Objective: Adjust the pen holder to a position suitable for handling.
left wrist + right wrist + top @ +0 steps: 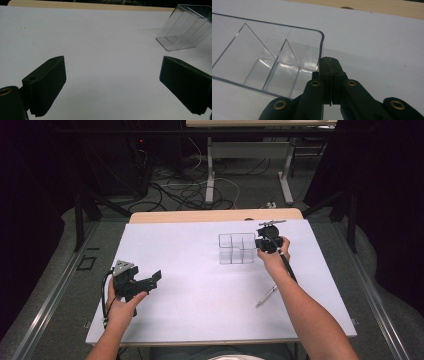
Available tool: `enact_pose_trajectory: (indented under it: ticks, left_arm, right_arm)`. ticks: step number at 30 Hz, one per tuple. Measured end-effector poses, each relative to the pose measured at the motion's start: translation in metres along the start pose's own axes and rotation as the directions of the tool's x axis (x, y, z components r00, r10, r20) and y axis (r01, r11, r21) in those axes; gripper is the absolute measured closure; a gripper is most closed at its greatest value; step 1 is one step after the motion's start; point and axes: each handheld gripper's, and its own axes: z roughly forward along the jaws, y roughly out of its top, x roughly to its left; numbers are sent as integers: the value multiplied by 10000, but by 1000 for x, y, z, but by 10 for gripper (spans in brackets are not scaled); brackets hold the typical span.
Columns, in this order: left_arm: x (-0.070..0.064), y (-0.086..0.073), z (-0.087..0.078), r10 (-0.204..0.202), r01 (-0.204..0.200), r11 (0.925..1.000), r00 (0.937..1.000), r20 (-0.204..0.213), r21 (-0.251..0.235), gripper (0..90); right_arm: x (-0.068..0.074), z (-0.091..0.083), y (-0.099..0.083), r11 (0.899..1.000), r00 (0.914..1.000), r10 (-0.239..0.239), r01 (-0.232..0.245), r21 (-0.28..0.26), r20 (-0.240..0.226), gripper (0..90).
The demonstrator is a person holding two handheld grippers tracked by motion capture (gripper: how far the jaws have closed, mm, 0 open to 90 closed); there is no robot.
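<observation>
The clear organizer (269, 67), judged light, stiff and slippery, is pinched at its thin wall by the closed right gripper (329, 75), while the left gripper (112, 85) is held wide open, empty.

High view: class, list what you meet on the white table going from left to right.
Left gripper → clear divided organizer → right gripper, at the organizer's right wall → pen lying on the table.
</observation>
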Motion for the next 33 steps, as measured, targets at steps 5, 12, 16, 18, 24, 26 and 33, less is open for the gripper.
enact_pose_trajectory:
  ticks: [5, 12, 16, 18, 24, 26, 33]
  left_arm:
    - [0, 0, 0, -28, 28, 10000, 10000, -11, -36, 70]
    - [0, 0, 0, 16, -16, 10000, 10000, 5, -7, 70]
    - [0, 0, 0, 9, -9, 10000, 10000, 10, -2, 70]
    - [0, 0, 0, 6, -6, 10000, 10000, 17, 8, 70]
    - [0, 0, 1, 13, -13, 10000, 10000, 10, 11, 70]
    - [0, 0, 0, 19, -19, 10000, 10000, 20, -7, 71]
    - [0, 0, 0, 24, -24, 10000, 10000, 18, -7, 71]
  right_arm:
    - [12, 0, -1, 9998, 9995, -171, 172, 58, -247, 900]
    - [27, 3, -1, 9997, 9982, -228, 228, -16, -554, 900]
    - [34, 5, 0, 9995, 9975, -318, 316, -45, -626, 900]
    - [36, 5, 0, 9993, 9971, -367, 364, -46, -664, 900]
    - [47, 8, 1, 9989, 9956, -461, 454, -112, -818, 900]
    - [51, 9, 1, 9989, 9952, -472, 466, -90, -862, 900]
    - [55, 10, 2, 9987, 9945, -501, 499, -48, -915, 900]
